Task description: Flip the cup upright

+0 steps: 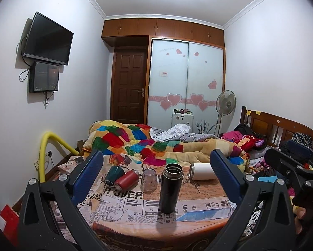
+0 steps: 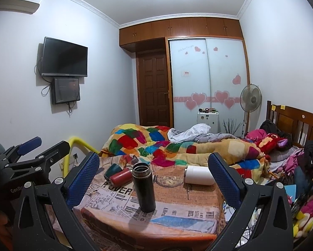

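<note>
A black flask [image 1: 170,188] stands upright with its mouth open on the newspaper-print table [image 1: 135,211]. Behind it a white cup [image 1: 202,171] lies on its side, as do a red bottle [image 1: 126,180] and a green cup [image 1: 114,173]; a clear glass [image 1: 149,180] stands mouth down. My left gripper [image 1: 156,177] is open and empty, its jaws wide on either side of the flask, short of it. My right gripper [image 2: 154,177] is open and empty in front of the same flask [image 2: 143,187] and white cup [image 2: 199,175]. The green cup [image 2: 112,170] and red bottle [image 2: 120,176] lie at left.
A glass ashtray [image 2: 170,180] sits mid-table. A bed with a colourful quilt [image 1: 148,144] lies right behind the table. A yellow tube [image 1: 45,152] arches at the left. Clothes and toys [image 2: 303,209] pile up at the right. The other gripper [image 1: 292,167] shows at the right edge.
</note>
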A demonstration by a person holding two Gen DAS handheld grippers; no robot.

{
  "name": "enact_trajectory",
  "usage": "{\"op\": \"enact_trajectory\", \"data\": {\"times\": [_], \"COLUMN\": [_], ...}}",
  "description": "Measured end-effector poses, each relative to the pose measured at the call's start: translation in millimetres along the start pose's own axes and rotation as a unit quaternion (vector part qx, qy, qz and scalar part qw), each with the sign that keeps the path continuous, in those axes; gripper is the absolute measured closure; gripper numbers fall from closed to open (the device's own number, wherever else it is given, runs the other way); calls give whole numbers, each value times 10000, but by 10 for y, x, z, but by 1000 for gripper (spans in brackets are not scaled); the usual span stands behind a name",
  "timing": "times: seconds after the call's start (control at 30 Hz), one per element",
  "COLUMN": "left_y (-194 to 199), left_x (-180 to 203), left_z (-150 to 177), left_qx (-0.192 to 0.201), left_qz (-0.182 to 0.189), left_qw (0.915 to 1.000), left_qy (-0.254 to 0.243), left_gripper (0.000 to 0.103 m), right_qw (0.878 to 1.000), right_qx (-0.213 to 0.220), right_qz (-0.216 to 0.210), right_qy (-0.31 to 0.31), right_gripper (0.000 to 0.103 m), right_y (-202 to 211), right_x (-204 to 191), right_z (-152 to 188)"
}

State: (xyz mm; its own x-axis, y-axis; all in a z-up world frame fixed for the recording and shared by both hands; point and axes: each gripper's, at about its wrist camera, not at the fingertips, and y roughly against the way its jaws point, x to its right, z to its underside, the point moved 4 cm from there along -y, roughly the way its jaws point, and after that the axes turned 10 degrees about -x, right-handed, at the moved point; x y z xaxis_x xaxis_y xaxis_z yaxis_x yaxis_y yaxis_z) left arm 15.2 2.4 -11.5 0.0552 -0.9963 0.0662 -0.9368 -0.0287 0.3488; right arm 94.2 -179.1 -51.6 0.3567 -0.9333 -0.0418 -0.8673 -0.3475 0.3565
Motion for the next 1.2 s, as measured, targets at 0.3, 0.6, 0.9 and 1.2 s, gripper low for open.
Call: {"op": "enact_trajectory", "data": {"times": [0.3, 0.6, 0.9, 1.2], "left_y": [0, 0, 1, 1], "left_x": [-1, 3, 8, 7], "left_z": [-3, -9, -12, -17], "left_qx": [-3, -4, -7, -7], "left_qz": [-1, 2, 4, 8], "left_qw": [10000, 10000, 10000, 10000], "left_qy": [-2, 1, 6, 10], "left_gripper": [0, 0, 0, 0], "right_qw": [10000, 10000, 10000, 10000], "right_qx": [-13, -21, -26, -31], "right_qz": [5, 3, 7, 9], "right_qy": [-25, -25, -29, -35], "right_gripper": [0, 0, 0, 0], "right_y": [-18, -26, -21, -25], "right_x": [-3, -7, -10, -18], "right_z": [24, 27, 19, 11]}}
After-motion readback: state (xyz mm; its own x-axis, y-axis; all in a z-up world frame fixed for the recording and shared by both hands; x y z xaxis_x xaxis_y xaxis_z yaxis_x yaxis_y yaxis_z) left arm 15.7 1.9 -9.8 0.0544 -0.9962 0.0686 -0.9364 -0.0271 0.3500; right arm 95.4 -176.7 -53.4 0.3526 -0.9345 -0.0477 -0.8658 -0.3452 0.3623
